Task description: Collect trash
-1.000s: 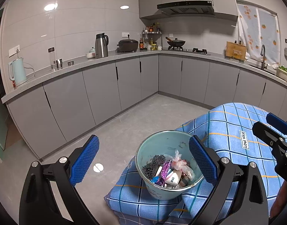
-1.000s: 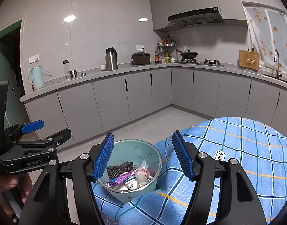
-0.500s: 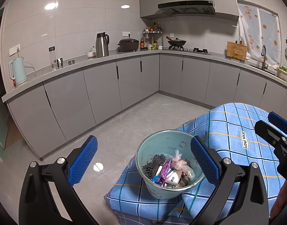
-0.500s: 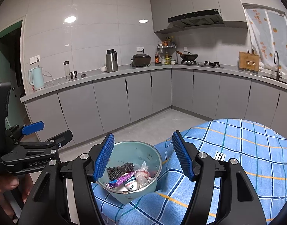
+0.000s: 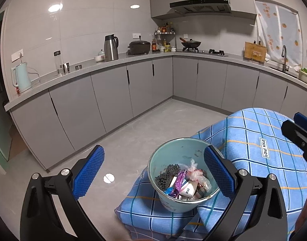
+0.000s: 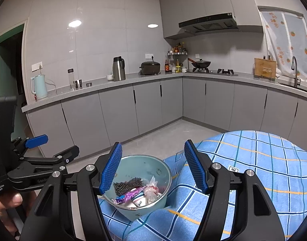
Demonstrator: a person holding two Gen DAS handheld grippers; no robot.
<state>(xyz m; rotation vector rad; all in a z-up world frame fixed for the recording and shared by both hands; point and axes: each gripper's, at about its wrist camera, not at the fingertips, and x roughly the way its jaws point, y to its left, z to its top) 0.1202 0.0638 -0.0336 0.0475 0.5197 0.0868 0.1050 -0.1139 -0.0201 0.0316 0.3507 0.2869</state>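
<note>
Pale green and dented, the bucket [image 5: 182, 202] sits nested in the blue checked cloth [image 5: 251, 140], filled with wrappers, a paper cup and a crinkled plastic bag [image 5: 193, 172]. My left gripper [image 5: 153, 172] hangs just above it, jaws wide apart and empty — the bucket lies toward its right pad. My right gripper [image 6: 153, 168] hovers over it too, jaws parted, holding nothing — the bucket lies between and below them.
</note>
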